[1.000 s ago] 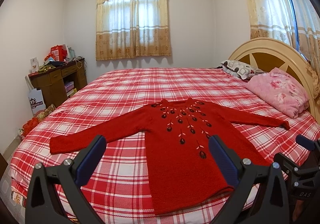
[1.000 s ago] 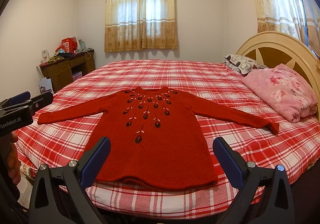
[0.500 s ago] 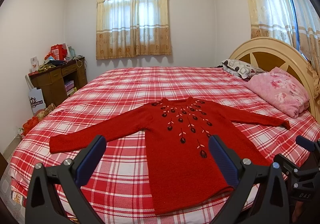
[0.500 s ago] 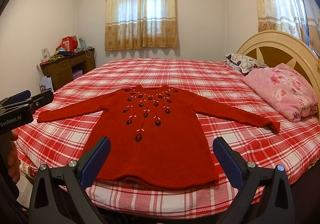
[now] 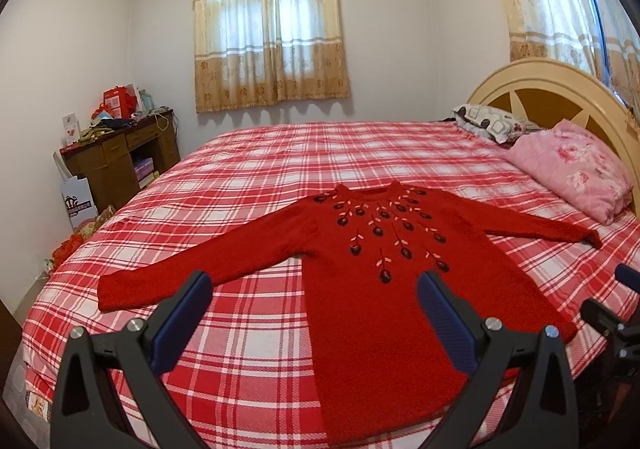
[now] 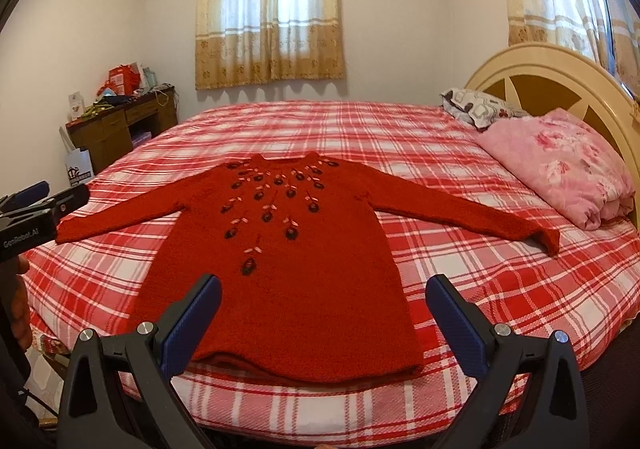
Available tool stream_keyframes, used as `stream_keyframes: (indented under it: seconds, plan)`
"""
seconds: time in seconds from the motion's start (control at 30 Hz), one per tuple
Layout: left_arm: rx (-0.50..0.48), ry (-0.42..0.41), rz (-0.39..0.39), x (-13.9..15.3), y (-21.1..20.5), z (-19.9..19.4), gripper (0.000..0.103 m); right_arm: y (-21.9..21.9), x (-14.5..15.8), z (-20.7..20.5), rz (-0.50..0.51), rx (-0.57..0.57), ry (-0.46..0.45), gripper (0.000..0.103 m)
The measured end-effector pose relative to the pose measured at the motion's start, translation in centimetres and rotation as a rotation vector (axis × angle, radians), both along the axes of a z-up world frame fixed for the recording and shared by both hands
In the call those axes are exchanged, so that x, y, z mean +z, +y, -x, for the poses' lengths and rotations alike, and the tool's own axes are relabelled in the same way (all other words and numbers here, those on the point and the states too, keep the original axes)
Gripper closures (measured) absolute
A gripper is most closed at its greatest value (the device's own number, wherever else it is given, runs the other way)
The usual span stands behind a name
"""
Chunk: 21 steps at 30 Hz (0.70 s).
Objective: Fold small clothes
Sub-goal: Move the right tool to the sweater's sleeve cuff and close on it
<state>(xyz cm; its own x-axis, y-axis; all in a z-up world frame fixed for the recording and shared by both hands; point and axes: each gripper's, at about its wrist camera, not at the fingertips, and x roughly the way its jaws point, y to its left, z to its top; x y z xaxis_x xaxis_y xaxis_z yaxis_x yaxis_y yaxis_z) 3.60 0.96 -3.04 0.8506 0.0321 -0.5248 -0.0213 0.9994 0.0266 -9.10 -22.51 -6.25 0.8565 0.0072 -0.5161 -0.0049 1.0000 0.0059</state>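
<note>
A small red knitted sweater (image 5: 372, 297) (image 6: 288, 277) with dark embroidered flowers lies flat on the bed, face up, both sleeves spread out sideways and its hem toward me. My left gripper (image 5: 312, 289) hovers open above the near left part of the sweater and the bedspread, holding nothing. My right gripper (image 6: 320, 293) hangs open over the sweater's lower body near the hem, also holding nothing. The left gripper (image 6: 40, 193) shows at the left edge of the right wrist view, with a hand (image 6: 18, 313) under it.
The bed has a red and white plaid cover (image 5: 256, 177) (image 6: 480, 281). A pink floral quilt (image 5: 572, 169) and a patterned pillow (image 5: 488, 123) lie by the cream headboard (image 5: 560, 89) on the right. A cluttered wooden desk (image 5: 116, 153) stands by the left wall.
Both views have edged slightly nearer the sweater. Both grippers stay open and the sweater has not moved.
</note>
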Motion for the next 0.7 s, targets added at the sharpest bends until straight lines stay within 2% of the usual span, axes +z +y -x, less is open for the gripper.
stream_keyframes:
  seconds: [0.17, 0.2, 0.27, 0.43, 0.6, 0.7]
  plan:
    - [0.002, 0.016, -0.047, -1.1, -0.3, -1.7, 0.0, -2.4, -1.2, -2.4, -0.016, -0.051, 0.041, 0.001]
    - [0.003, 0.014, -0.029, -1.4, -0.3, -2.2, 0.0, -3.2, -1.6, -3.1, -0.027, -0.066, 0.052, 0.001]
    - [0.001, 0.02, -0.054, -1.9, -0.3, -3.2, 0.0, -4.2, -2.1, -3.9, -0.035, -0.089, 0.069, 0.001]
    - [-0.005, 0.046, -0.052, -3.7, -1.1, -5.5, 0.0, -8.0, -3.6, -6.4, -0.071, -0.151, 0.115, 0.001]
    - [-0.017, 0.096, -0.092, -5.6, -1.9, -7.8, 0.0, -14.2, -4.1, -8.4, -0.121, -0.276, 0.15, 0.001]
    - [-0.015, 0.113, -0.085, -6.4, -2.1, -9.2, 0.0, -17.9, -4.0, -9.1, -0.163, -0.343, 0.165, 0.001]
